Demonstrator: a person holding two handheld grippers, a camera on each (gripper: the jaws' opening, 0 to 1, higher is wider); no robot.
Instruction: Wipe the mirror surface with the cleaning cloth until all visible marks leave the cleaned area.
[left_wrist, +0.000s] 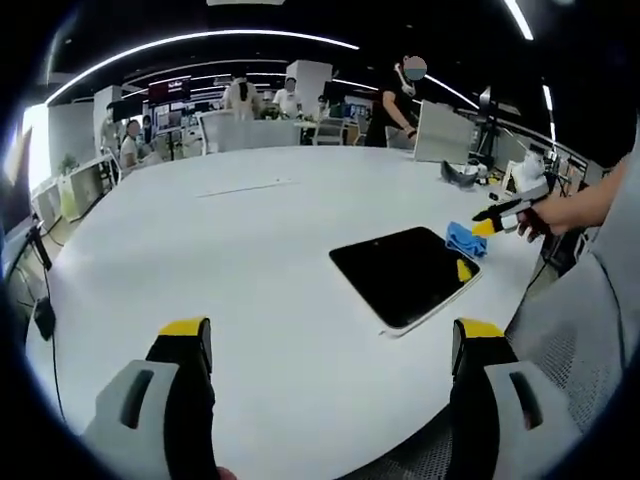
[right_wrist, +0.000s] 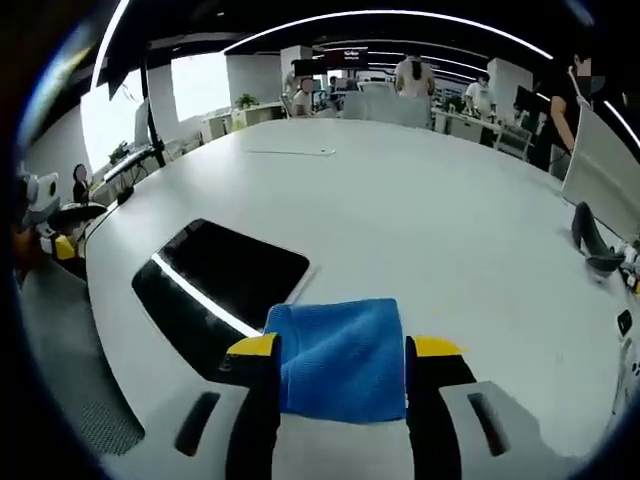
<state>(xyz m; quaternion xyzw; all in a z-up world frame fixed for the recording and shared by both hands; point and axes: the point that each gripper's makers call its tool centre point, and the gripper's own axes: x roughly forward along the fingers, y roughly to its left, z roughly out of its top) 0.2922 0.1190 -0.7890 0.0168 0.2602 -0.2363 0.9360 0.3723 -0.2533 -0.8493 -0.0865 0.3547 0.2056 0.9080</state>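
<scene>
Counter (left_wrist: 250, 260) comes first: a broad white top, curved at its near edge, with people and office desks well behind it. Next down, the mirror (left_wrist: 405, 273) lies flat on the counter near that edge, a dark glossy slab with rounded corners and a pale rim; in the right gripper view the mirror (right_wrist: 215, 280) reflects a bright strip of ceiling light. Smaller, the blue cleaning cloth (right_wrist: 340, 355) sits clamped between the right tongs (right_wrist: 340, 360), touching the mirror's corner; from the left gripper view the cloth (left_wrist: 463, 240) is a blue bunch at the mirror's far corner, with the right tongs (left_wrist: 480, 232) held by a hand (left_wrist: 560, 212). Left tongs (left_wrist: 330, 335) hover over the bare counter, spread wide and holding nothing.
</scene>
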